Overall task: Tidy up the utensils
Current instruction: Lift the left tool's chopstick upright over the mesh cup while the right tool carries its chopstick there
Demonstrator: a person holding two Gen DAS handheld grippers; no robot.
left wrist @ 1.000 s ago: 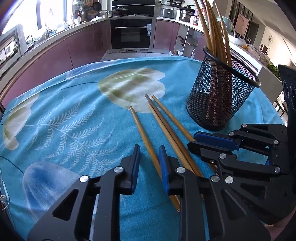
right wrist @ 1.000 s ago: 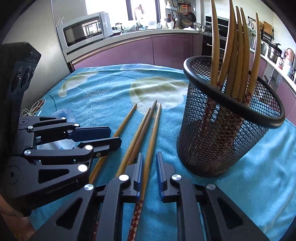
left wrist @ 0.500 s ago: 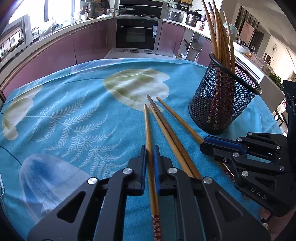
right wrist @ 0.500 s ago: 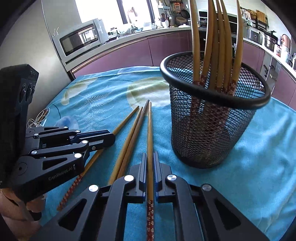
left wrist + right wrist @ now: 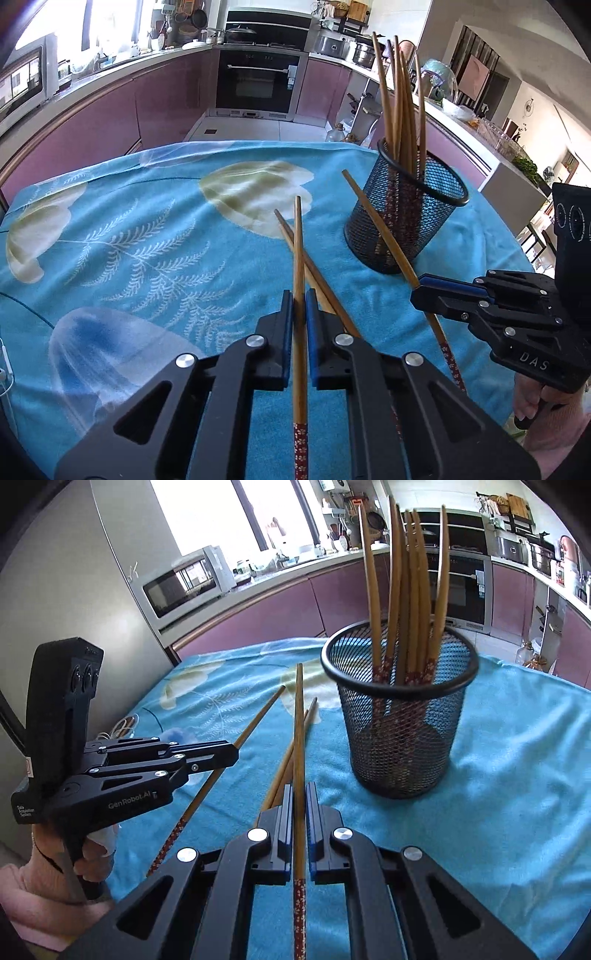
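Ok so two grippers, each clenched on one chopstick. The left gripper (image 5: 299, 306) has its chopstick (image 5: 298, 258) pinched between the blue pads, tip pointing forward and lifted off the cloth (image 5: 129, 240), red flowery end sticking out the back. The right gripper (image 5: 299, 801) is doing the same with its own stick (image 5: 298, 731), tip aimed ahead just left of the mesh cup (image 5: 400, 746).

Two more chopsticks lie loose on the cloth between the grippers, side by side; in the left view they run (image 5: 317, 273) under the held one, and in the right view they peek out (image 5: 291, 753) just left of that gripper's stick.

The cup stands upright on the cloth, to the right in both views, well ahead of both grippers. Sticks in it: I count about six, tips up, red ends down, but they overlap, so can't swear to it. So four outside the cup total: two held, two lying.
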